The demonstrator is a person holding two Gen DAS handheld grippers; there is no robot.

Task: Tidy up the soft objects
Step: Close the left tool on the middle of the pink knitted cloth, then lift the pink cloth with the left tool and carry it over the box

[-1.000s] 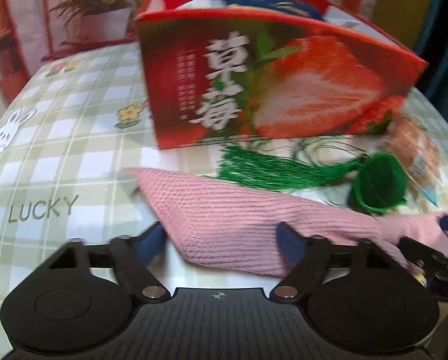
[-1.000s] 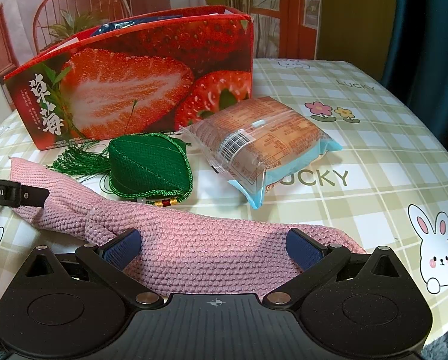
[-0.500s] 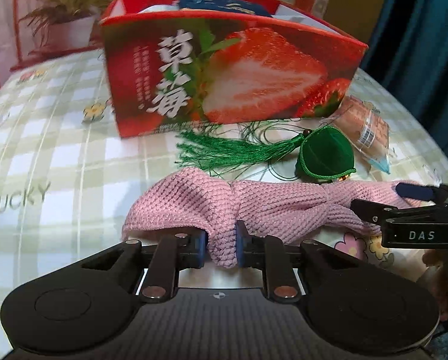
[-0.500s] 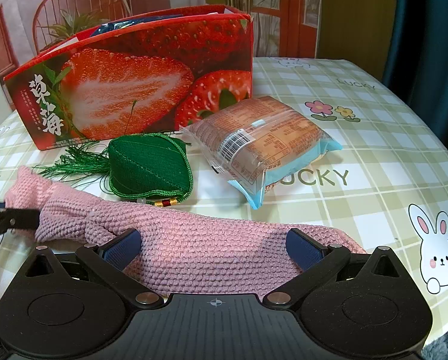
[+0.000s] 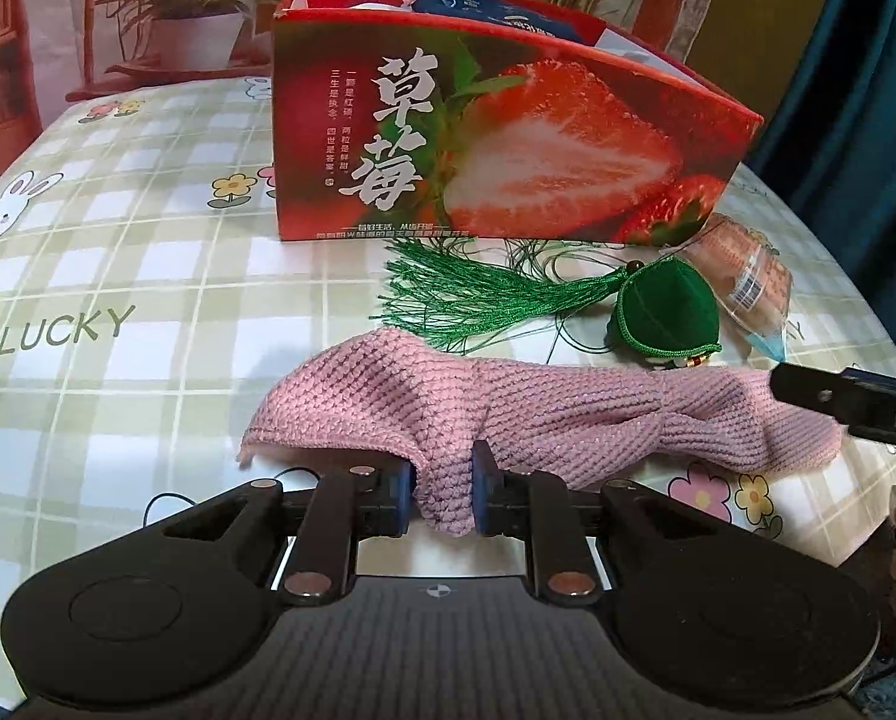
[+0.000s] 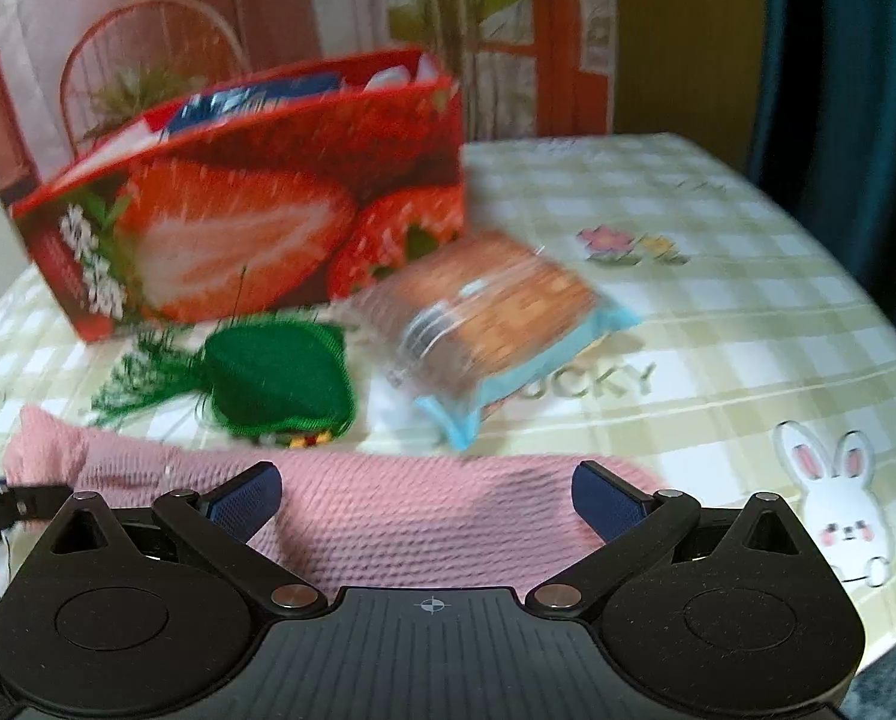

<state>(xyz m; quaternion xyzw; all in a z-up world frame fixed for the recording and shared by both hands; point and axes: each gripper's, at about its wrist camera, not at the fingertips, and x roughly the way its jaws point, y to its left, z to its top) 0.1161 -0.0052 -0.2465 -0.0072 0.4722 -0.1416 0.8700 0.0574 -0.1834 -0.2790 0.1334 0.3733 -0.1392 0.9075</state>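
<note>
Tablecloth [image 5: 118,252] in green check, printed with rabbits and the word LUCKY, spreads beyond both sets of jaws and carries everything else. Next in bulk, the strawberry-printed box [image 5: 508,138] stands well beyond the left gripper [image 5: 442,495], open at the top with packets already showing inside; it looks like the place the soft things are bound for.

Between box and jaws lies the pink knitted cloth [image 5: 568,408], its long axis running across both wrist views from one gripper to the other. The left gripper has its blue pads clamped on a bunched fold at the cloth's near edge, towards its left end, so the fabric puckers up between them. The right gripper [image 6: 427,495] stands with its jaws wide apart, the cloth's other end lying flat between them but not pinched; its view is blurred. Judging by this, the coming move turns on the right jaws closing where they stand, since the cloth stretches sideways between the two hands and each is nearest its own end.

Smaller things sit just beyond the cloth: a wrapped snack cake [image 6: 496,324], and a green tasselled sachet [image 5: 667,315] beside it, tassel pointing left.
</note>
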